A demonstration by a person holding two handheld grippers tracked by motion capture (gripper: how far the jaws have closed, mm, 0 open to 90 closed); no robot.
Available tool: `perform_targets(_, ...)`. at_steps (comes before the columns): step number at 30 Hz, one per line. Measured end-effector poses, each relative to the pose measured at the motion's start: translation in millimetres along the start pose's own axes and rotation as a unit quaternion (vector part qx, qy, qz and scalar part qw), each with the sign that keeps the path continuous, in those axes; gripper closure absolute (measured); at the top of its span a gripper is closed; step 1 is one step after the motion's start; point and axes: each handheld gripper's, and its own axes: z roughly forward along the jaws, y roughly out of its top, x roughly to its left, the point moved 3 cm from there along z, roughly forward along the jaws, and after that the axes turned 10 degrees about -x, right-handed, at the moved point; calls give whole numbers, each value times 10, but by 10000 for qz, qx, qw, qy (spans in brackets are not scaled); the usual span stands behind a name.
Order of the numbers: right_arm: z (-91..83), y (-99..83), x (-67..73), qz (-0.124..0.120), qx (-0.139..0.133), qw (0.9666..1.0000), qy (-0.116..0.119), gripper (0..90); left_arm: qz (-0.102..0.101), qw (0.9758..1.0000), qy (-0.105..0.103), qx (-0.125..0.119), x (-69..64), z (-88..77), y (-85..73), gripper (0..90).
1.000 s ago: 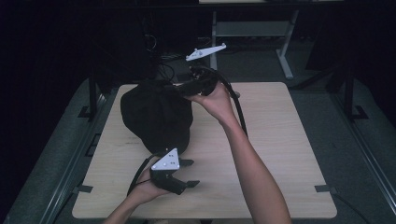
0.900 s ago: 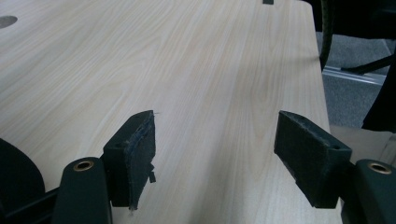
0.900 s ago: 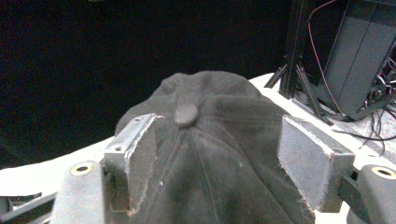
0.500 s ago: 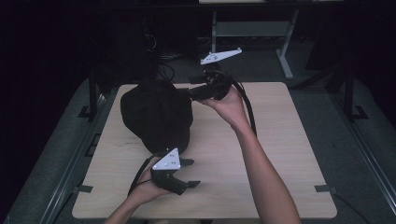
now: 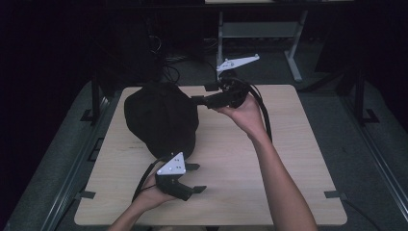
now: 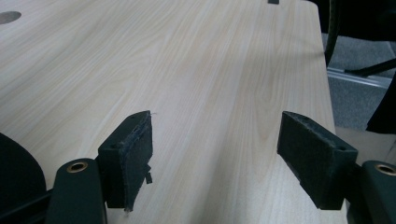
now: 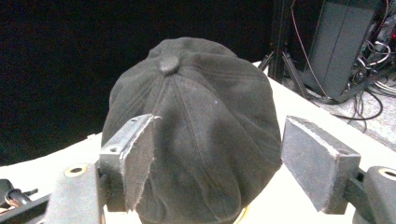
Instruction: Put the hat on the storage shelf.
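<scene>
A black cap (image 5: 161, 118) with a button on its crown lies on the left half of the pale wooden table (image 5: 288, 144). My right gripper (image 5: 204, 94) is held just right of the cap, above the table, pointing left at it, jaws open and apart from it. In the right gripper view the cap (image 7: 196, 130) sits beyond the open right gripper (image 7: 217, 168), nothing between the pads. My left gripper (image 5: 196, 178) rests near the front edge, just below the cap, open and pointing right. In the left gripper view the left gripper (image 6: 215, 154) frames bare wood, with the cap's edge (image 6: 14, 172) at lower left.
Behind the table stand a desk frame (image 5: 293, 53) and tangled cables (image 5: 166, 72). A dark computer tower (image 7: 345, 46) and wires sit past the table's far edge. A round cable hole (image 6: 9, 17) marks the tabletop. The table's right edge (image 6: 327, 93) drops to grey floor.
My right gripper has drawn back to the right, away from the cap's side, and now hangs clear of it. The left gripper and the cap have stayed put.
</scene>
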Motion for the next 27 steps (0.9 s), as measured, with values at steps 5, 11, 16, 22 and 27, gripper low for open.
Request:
perform_targets(5, -90, -59, -10, 46, 25, 10000, -55, 245, -13, 10000, 22, -18, -1, -2, 3, 263)
perform_targets(11, -176, -137, -12, 61, 78, 9999, -88, 241, -44, 10000, 17, -23, -4, 4, -2, 263)
perform_targets(16, -242, -203, -33, 126, 90, 9998, -120, 238, -29, 10000, 15, -32, 4, 0, -3, 263)
perform_targets(22, -336, -284, -72, 214, 108, 9996, -170, 225, -129, 9999, -8, -96, 5, 5, -1, 263)
perform_targets(27, -416, -355, -103, 273, 93, 9994, -209, 225, -131, 9999, 21, -71, 23, 1, -7, 263)
